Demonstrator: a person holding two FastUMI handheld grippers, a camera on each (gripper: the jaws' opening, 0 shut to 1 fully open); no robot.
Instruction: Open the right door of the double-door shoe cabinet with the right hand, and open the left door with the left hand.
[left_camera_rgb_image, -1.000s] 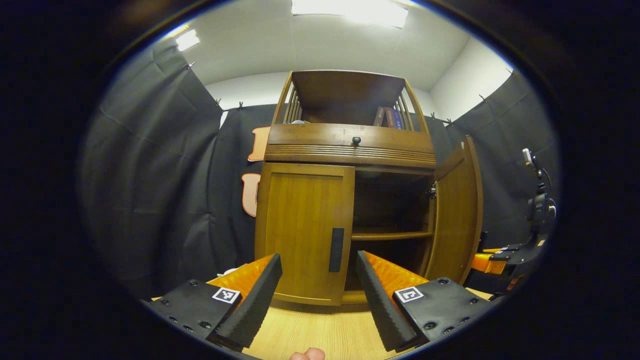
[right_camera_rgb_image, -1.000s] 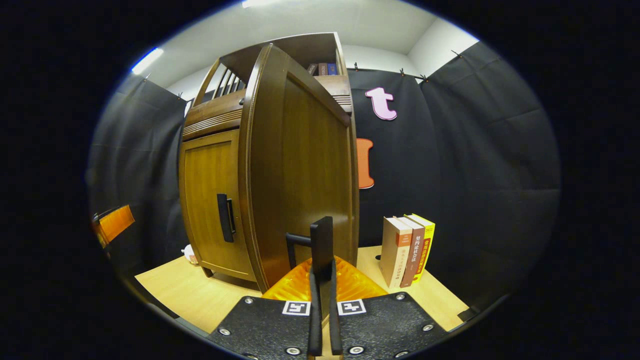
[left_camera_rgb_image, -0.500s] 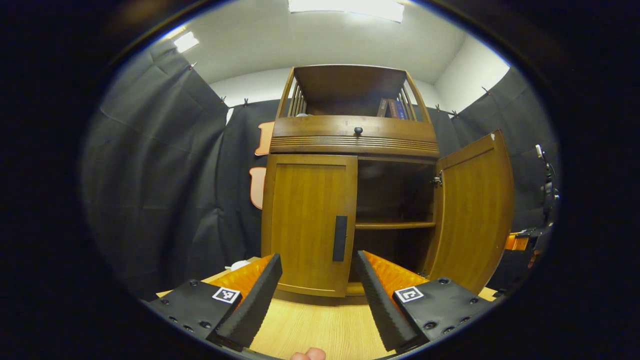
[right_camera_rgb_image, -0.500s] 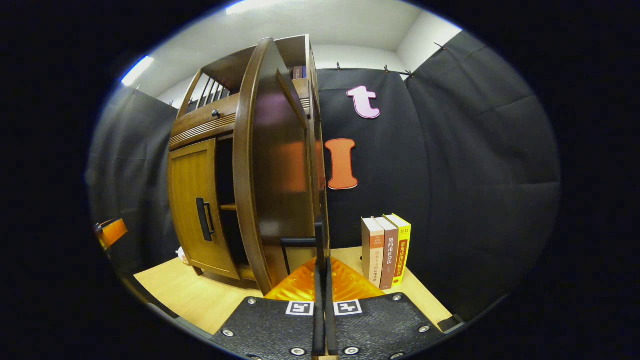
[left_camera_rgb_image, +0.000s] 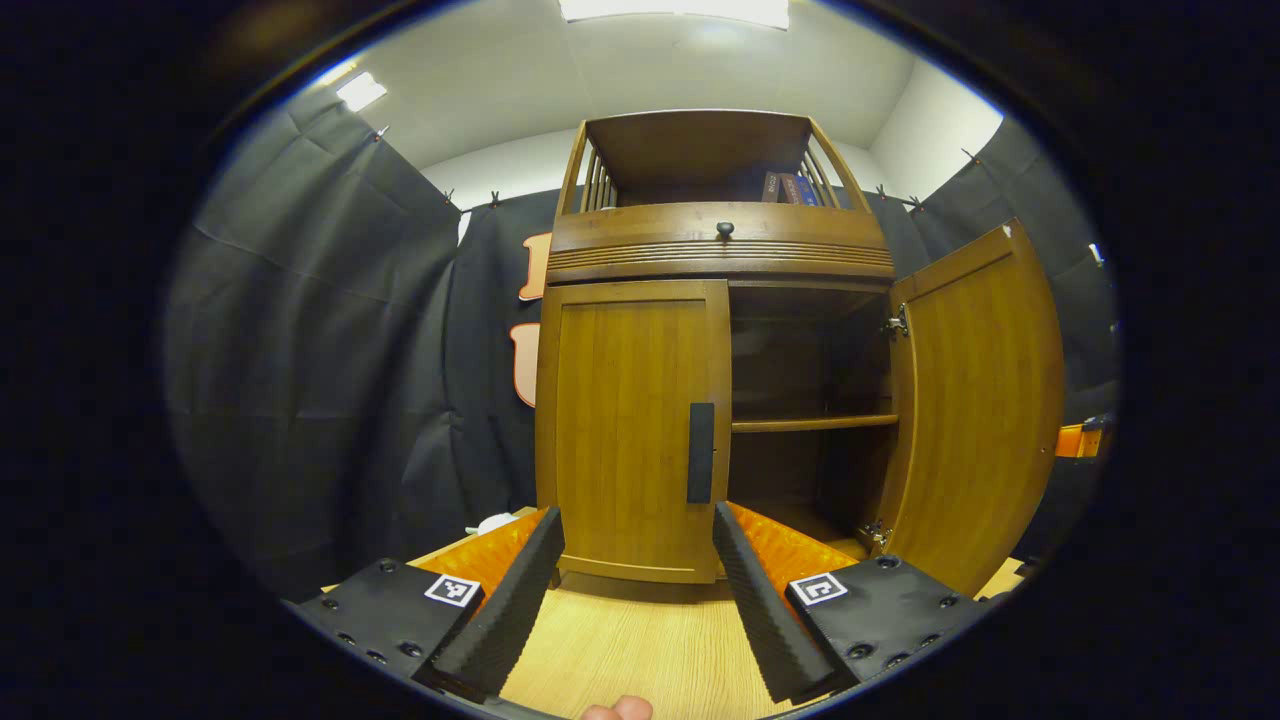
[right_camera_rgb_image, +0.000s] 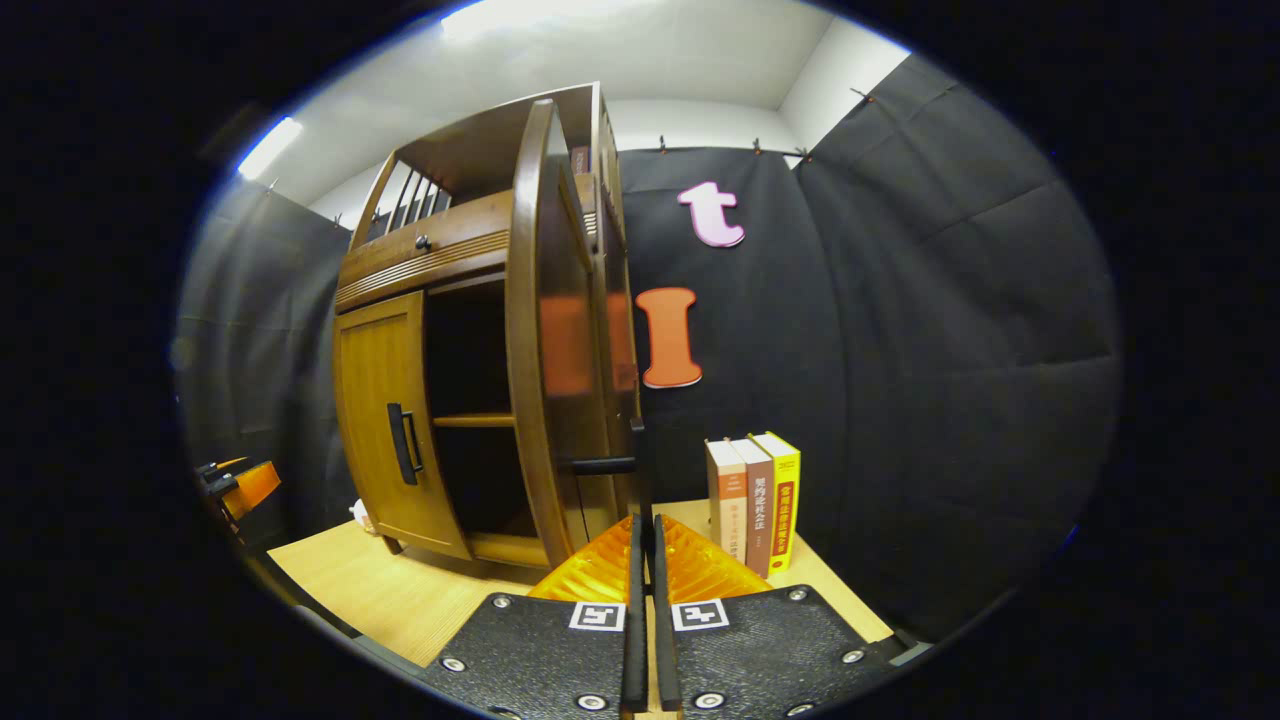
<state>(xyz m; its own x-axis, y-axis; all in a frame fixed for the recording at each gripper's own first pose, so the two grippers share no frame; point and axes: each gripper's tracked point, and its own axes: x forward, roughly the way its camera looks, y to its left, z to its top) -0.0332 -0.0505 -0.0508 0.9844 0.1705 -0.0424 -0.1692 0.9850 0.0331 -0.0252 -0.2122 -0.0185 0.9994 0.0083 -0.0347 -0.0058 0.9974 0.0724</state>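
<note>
Left gripper (left_camera_rgb_image: 638, 575), jaws wide and holding nothing, faces the shut left door (left_camera_rgb_image: 630, 430); its handle (left_camera_rgb_image: 700, 452) lies just beyond and between the fingers. Right gripper (right_camera_rgb_image: 646, 560), jaws nearly closed on the handle (right_camera_rgb_image: 640, 462) of the right door (right_camera_rgb_image: 560, 350), which stands swung open. Books (right_camera_rgb_image: 750, 500) stand right of these jaws on the table (right_camera_rgb_image: 400, 590).

the right door's handle (right_camera_rgb_image: 605, 465) is mostly tucked behind the right gripper (right_camera_rgb_image: 645, 530) fingers, so can't tell if they actually pinch it; lower shelf of the cabinet (left_camera_rgb_image: 800, 480) is too dark to make out; books on top (left_camera_rgb_image: 785, 187) too small to read
</note>
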